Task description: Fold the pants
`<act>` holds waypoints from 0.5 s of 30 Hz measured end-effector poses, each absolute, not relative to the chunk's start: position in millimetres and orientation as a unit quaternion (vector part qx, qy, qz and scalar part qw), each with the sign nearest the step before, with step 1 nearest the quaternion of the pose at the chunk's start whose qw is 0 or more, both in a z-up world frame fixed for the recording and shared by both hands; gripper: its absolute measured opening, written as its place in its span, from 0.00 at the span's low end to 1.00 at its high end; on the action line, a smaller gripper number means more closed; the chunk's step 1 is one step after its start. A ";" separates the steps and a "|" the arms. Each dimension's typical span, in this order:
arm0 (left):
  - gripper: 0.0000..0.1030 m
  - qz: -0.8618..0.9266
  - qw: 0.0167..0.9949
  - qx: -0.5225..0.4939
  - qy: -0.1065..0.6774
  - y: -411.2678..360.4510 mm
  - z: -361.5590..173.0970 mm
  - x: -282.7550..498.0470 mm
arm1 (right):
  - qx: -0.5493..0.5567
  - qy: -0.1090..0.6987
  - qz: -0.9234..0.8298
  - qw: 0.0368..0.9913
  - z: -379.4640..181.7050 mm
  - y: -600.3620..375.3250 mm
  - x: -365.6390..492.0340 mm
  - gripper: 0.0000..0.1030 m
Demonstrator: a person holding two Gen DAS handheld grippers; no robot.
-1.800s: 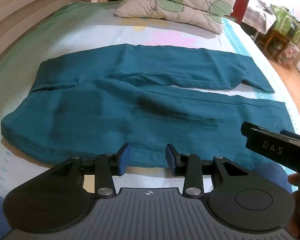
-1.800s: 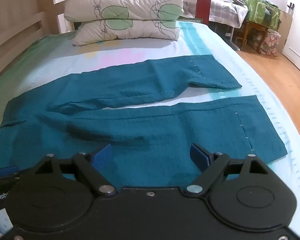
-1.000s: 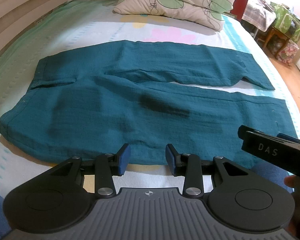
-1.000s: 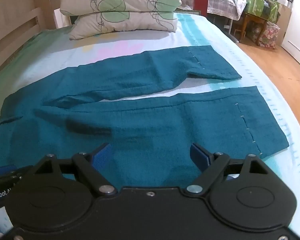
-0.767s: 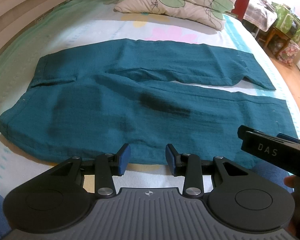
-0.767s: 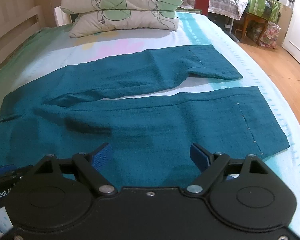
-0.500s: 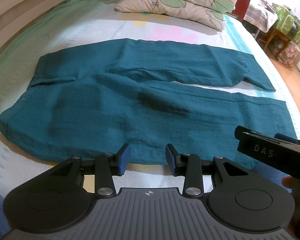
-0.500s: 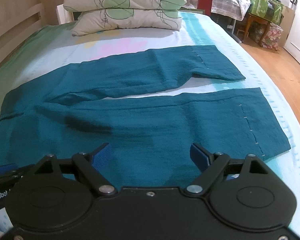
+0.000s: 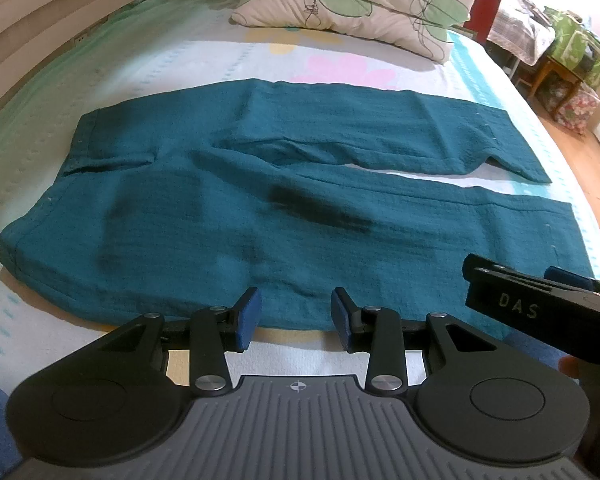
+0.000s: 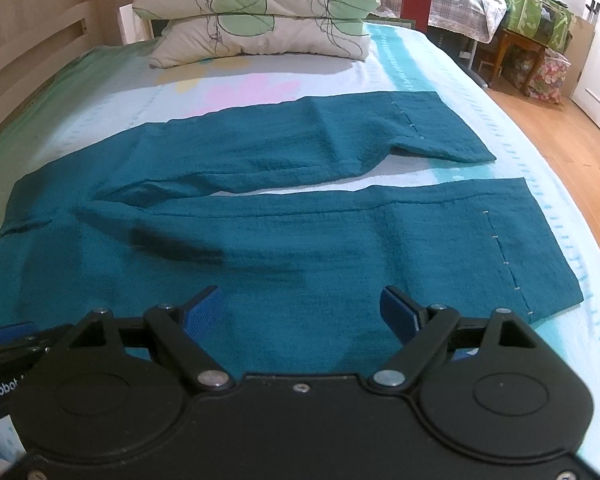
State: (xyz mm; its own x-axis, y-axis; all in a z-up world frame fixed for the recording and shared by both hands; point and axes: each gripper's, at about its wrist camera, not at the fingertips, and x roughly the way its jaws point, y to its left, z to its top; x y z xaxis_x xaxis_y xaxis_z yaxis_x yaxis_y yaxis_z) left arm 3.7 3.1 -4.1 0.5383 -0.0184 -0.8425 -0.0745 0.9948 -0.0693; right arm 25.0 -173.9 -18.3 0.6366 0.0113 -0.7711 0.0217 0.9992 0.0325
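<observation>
Teal pants (image 9: 228, 216) lie flat on the bed, waistband at the left, the two legs spread apart toward the right; they also show in the right wrist view (image 10: 340, 236). The far leg's cuff (image 10: 440, 136) is partly folded under. My left gripper (image 9: 294, 316) is open and empty, over the pants' near edge by the seat. My right gripper (image 10: 302, 310) is open wide and empty, over the near leg. The right gripper's body shows in the left wrist view (image 9: 540, 312) at the right.
Two stacked leaf-print pillows (image 10: 260, 20) lie at the head of the bed. A wooden bed rail (image 9: 40, 32) runs along the left. The bed's right edge drops to a wooden floor (image 10: 560, 140) with a small table and bags (image 10: 540, 40).
Both grippers have shifted slightly over the pants' near edge. The jaws stay open and the pants have not moved.
</observation>
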 end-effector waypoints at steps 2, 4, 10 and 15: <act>0.36 0.015 0.875 -0.049 0.481 2.9 -4.1 3.6 | 0.017 0.428 -0.003 0.904 -18.7 -172.3 25.1 0.84; 0.36 0.015 0.875 -0.048 0.481 2.9 -3.5 3.4 | 0.015 0.430 -0.004 0.903 -19.2 -170.6 26.1 0.84; 0.36 0.014 0.874 -0.047 0.483 3.4 -2.8 3.9 | 0.013 0.434 0.000 0.901 -21.9 -166.9 27.0 0.84; 0.36 0.014 0.874 -0.046 0.484 3.4 -4.0 4.3 | 0.011 0.435 0.003 0.900 -22.7 -167.4 28.2 0.84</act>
State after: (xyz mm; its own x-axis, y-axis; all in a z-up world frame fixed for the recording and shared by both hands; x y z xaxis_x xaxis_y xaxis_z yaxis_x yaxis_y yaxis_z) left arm 4.3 3.4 -4.0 0.5309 -0.0197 -0.8472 -0.0700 0.9953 -0.0671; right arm 28.2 -167.4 -22.7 0.6211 0.0153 -0.7836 0.0041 0.9997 0.0228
